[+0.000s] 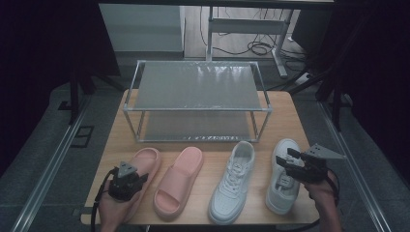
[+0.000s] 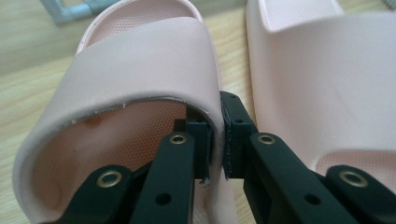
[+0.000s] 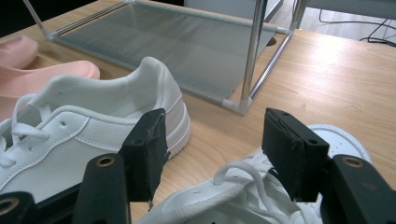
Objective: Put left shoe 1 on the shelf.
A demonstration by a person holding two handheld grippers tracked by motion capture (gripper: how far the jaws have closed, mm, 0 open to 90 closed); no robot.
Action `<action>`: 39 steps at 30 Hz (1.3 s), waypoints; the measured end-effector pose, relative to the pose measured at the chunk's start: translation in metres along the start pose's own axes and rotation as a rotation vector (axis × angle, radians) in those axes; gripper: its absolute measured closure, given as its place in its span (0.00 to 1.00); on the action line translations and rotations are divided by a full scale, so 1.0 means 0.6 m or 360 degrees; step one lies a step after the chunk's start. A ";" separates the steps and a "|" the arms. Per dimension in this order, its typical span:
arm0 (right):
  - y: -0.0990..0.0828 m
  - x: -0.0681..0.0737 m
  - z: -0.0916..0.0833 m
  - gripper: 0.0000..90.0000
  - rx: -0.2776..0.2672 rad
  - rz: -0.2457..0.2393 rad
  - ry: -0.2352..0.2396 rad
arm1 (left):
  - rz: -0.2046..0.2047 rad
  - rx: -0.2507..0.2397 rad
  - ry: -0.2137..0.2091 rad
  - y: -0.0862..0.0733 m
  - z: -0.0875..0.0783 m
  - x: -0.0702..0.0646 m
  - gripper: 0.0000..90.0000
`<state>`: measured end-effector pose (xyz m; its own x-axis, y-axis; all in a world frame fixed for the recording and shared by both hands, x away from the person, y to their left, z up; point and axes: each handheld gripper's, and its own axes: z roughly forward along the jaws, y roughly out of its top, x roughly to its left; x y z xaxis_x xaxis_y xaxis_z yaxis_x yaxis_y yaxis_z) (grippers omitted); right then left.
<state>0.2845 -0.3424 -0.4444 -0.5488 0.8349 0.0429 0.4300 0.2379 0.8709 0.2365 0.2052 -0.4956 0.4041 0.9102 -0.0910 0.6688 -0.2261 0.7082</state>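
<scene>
Pinching the band of the left pink slide (image 2: 140, 70), the left hand-held gripper (image 2: 215, 140) sits at its open end.

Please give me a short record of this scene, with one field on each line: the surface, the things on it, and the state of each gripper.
surface: wooden table
rack: two-shelf metal shoe rack at the far side, both shelves bare
slippers: left pink slipper and right pink slipper, side by side
sneakers: left white sneaker and right white sneaker, side by side
left gripper: shut on the strap edge of the left pink slipper, one jaw inside, one outside
right gripper: open, above the right white sneaker, holding nothing
</scene>
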 end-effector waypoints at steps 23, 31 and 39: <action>-0.002 -0.004 -0.002 0.45 -0.0004 0.0011 -0.0014 | 0.0118 -0.0125 -0.0102 0.121 0.005 -0.009 0.94; -0.003 -0.005 -0.002 0.45 0.0001 0.0013 -0.0011 | 0.0171 -0.0131 -0.0065 0.162 0.047 -0.007 0.93; -0.003 -0.007 -0.002 0.45 -0.0003 0.0016 -0.0013 | 0.0201 -0.0113 -0.0021 0.197 0.095 -0.010 0.93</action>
<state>0.2852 -0.3471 -0.4458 -0.5386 0.8412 0.0476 0.4339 0.2284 0.8715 0.3487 0.1533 -0.4511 0.4909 0.8712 -0.0070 0.5665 -0.3131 0.7623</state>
